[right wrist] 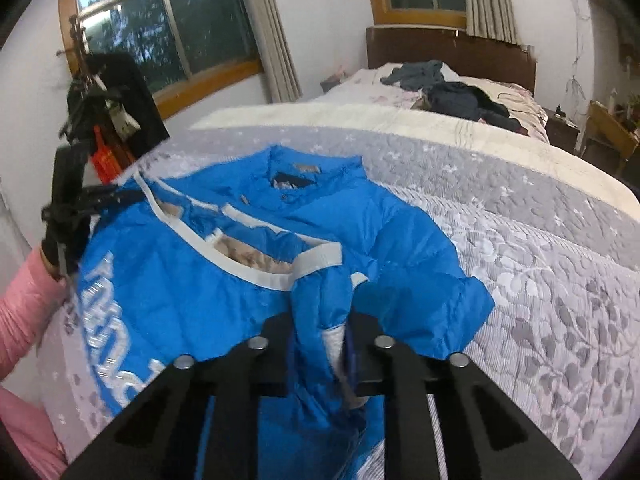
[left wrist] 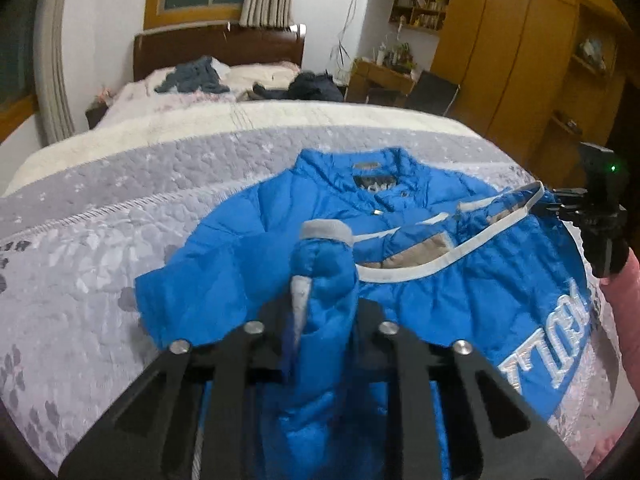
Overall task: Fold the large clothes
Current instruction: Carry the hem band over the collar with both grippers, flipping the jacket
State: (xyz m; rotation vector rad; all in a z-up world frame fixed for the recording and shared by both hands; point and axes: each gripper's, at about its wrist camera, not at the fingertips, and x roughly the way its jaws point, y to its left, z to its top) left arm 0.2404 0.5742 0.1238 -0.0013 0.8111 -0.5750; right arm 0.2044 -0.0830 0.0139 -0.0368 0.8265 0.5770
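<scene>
A blue puffer jacket [left wrist: 460, 312] with white trim lies spread on the quilted bed, collar [left wrist: 372, 168] far from me. In the left wrist view my left gripper [left wrist: 324, 312] is shut on a bunched blue sleeve with a grey cuff [left wrist: 326, 234], which stands up between its fingers. My right gripper [left wrist: 560, 204] reaches in from the right at the white-trimmed edge. In the right wrist view my right gripper [right wrist: 320, 320] is shut on a fold of the jacket [right wrist: 192, 280] beside the white trim [right wrist: 276, 276]. My left gripper [right wrist: 120, 196] meets the trimmed edge at the left.
The grey floral quilt [left wrist: 100, 280] covers the bed around the jacket. Dark clothes [left wrist: 312, 84] and a grey-blue heap [left wrist: 192, 76] lie near the headboard. A person's pink sleeve [right wrist: 24, 304] comes in at the left. Wooden wardrobes [left wrist: 500, 60] stand at the right.
</scene>
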